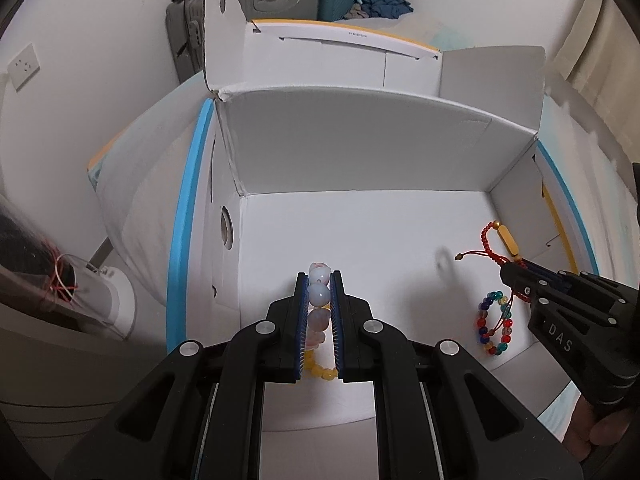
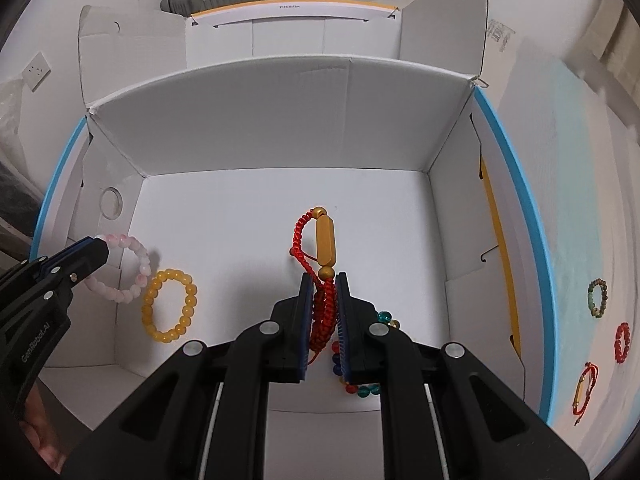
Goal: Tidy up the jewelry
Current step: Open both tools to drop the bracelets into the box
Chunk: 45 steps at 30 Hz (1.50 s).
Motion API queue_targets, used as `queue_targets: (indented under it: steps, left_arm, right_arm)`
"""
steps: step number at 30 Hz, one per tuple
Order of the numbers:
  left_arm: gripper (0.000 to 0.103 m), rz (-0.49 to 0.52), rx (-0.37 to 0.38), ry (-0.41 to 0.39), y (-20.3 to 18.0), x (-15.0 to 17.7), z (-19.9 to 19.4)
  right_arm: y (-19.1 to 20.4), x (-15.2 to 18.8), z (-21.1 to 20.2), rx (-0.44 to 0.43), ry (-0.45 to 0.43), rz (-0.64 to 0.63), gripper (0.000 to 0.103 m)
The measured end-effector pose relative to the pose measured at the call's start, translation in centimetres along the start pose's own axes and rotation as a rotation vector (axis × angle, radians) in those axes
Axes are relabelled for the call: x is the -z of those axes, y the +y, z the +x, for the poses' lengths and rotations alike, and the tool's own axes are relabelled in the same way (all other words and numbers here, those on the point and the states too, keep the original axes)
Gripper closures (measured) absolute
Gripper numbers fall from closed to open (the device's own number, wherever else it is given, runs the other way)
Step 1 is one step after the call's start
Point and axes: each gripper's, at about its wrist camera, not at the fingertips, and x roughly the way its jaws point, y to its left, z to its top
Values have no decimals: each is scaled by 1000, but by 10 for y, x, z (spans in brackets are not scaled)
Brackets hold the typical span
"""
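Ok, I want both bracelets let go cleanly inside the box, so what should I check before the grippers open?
1. Left gripper shut on the pink bracelet: ok.
2. Right gripper shut on the red cord bracelet: ok.
3. Both grippers over the white box floor, not its rim: ok.
4. Pink bracelet clear of the yellow bracelet: not ok, they lie close together and may touch.
5. Red cord bracelet clear of the multicolored bracelet: cannot tell, the right gripper hides part of it.
6. Three bracelets still outside the box, on the right: not ok.

black left gripper (image 1: 319,280), blue pads, silver screws, white lettering
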Motion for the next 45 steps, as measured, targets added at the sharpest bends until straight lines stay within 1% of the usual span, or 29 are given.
queue_targets:
  steps: [4,6,10,11,13,14,15,16,17,18,19,20,21,22,23,25,27,29,31,33,34,38,40,42,45]
  left_arm:
    - [92,3,-12,8,0,0,3]
    - [91,7,-18,12,-2,0,4]
    - [90,10,-35,20,-4,0,4]
    - [90,11,-37,21,-4,0,4]
    - [86,10,-38,18,-5,1,2]
    - [84,9,-35,15,-5,0,1]
    - [79,10,-33,12,-5,0,-1]
    - [69,14,-37,5,-7,0,-4]
    - [64,17,-43,-5,-8,0,-6]
    - [55,17,-46,-14,-8,-1,-9]
    - [52,13,-47,-22,-8,-1,-11]
    - [51,13,-49,-26,-8,-2,-13]
    - [46,14,-52,-29,-9,-3,-14]
    - [40,14,-57,-35,-9,-4,-16]
    - [37,14,-60,-40,-10,-4,-17]
    - [29,20,-63,-52,-12,-6,-21]
    - [23,37,-65,-70,-17,-6,-25]
    - [20,48,-64,-75,-23,-7,-28]
    - [15,60,-58,-88,-32,-7,-33]
    - [7,79,-55,-104,-41,-7,-37]
    - [6,98,-53,-115,-48,-6,-40]
    - [6,120,-32,-120,-67,-5,-45]
    - [6,138,-29,-121,-78,-4,-47]
    - [6,152,-20,-126,-87,-2,-51]
    - [6,183,15,-128,-105,2,-54]
  right_arm:
    - [2,-1,4,0,8,0,92]
    - [4,-2,6,0,14,-3,90]
    - [4,-3,9,-1,20,0,89]
    - [3,-3,9,1,20,1,87]
    - [3,-3,5,4,3,-3,68]
    - [2,-3,3,5,-5,-3,64]
    - [2,-3,0,7,-16,-3,57]
    - [1,-4,-4,7,-28,-1,54]
    - [-1,-4,-7,6,-38,0,50]
    - [-2,-5,-10,6,-47,0,46]
    - [-5,-6,-14,7,-58,2,42]
    - [-8,-6,-16,10,-64,6,39]
    - [-11,-7,-20,12,-73,13,34]
    - [-14,-8,-24,12,-81,18,31]
    - [-17,-8,-28,12,-88,23,30]
    - [-23,-9,-37,14,-106,36,21]
    - [-30,-9,-46,14,-122,56,18]
    - [-40,-8,-55,17,-131,75,18]
    - [-50,-6,-63,26,-139,90,14]
    - [-58,-4,-70,39,-151,101,12]
    - [-63,-2,-74,45,-152,111,12]
    - [-83,6,-87,63,-159,139,12]
    - [-93,11,-94,75,-169,158,9]
    - [-102,15,-102,85,-182,176,8]
    - [-118,24,-112,105,-189,198,7]
